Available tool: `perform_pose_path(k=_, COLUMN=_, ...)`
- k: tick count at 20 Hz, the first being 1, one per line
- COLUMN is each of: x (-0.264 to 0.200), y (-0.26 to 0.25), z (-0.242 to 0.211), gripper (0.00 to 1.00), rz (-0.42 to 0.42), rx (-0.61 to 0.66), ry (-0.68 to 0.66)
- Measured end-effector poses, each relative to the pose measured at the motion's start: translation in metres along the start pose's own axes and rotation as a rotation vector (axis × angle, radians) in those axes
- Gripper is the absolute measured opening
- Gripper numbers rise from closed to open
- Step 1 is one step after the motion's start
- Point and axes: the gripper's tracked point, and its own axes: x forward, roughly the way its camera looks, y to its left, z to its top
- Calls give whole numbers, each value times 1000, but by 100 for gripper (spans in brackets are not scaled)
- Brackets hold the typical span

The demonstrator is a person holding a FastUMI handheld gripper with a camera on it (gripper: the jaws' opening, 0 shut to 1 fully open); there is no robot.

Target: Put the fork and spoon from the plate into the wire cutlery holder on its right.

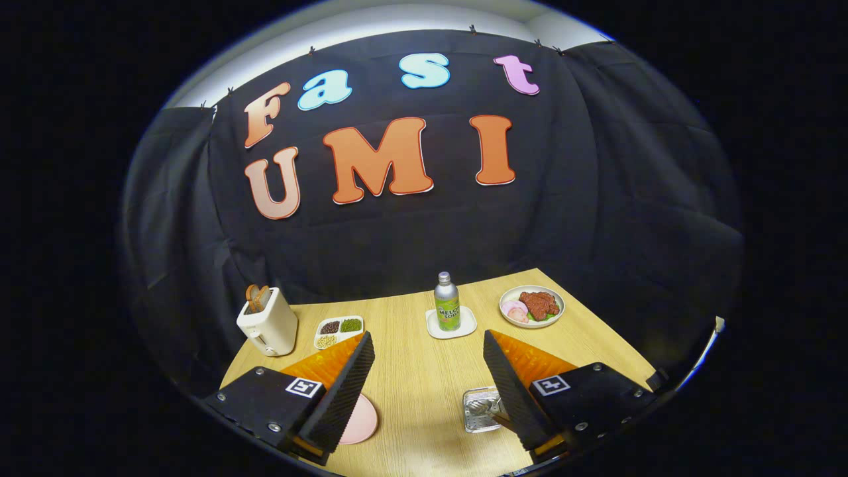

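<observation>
My gripper (pixel 427 338) hangs open above the wooden table (pixel 417 384), with nothing between its two black ridged fingers. A pink plate (pixel 363 421) lies under the left finger (pixel 344 391), which hides most of it; the part that shows is bare. The wire cutlery holder (pixel 478 411) sits to the plate's right, by the inner side of the right finger (pixel 513 391), which covers part of it. Something silvery lies in the holder, but I cannot tell whether it is the fork or the spoon.
Beyond the fingers stand a white toaster (pixel 268 322) with bread, a small white tray of beans (pixel 338 330), a green-labelled bottle (pixel 446 301) on a white coaster (pixel 452 326), and a plate of meat (pixel 531 306). Black cloth walls close the table's back and right sides.
</observation>
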Motion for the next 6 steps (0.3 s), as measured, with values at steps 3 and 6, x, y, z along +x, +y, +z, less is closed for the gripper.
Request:
perform_pose_path(k=3, x=-2, y=2, z=-1, gripper=99, rz=2, rx=-1, ry=-7)
perform_pose_path(k=6, x=-4, y=9, z=0, gripper=99, rz=14, rx=-18, ry=-12)
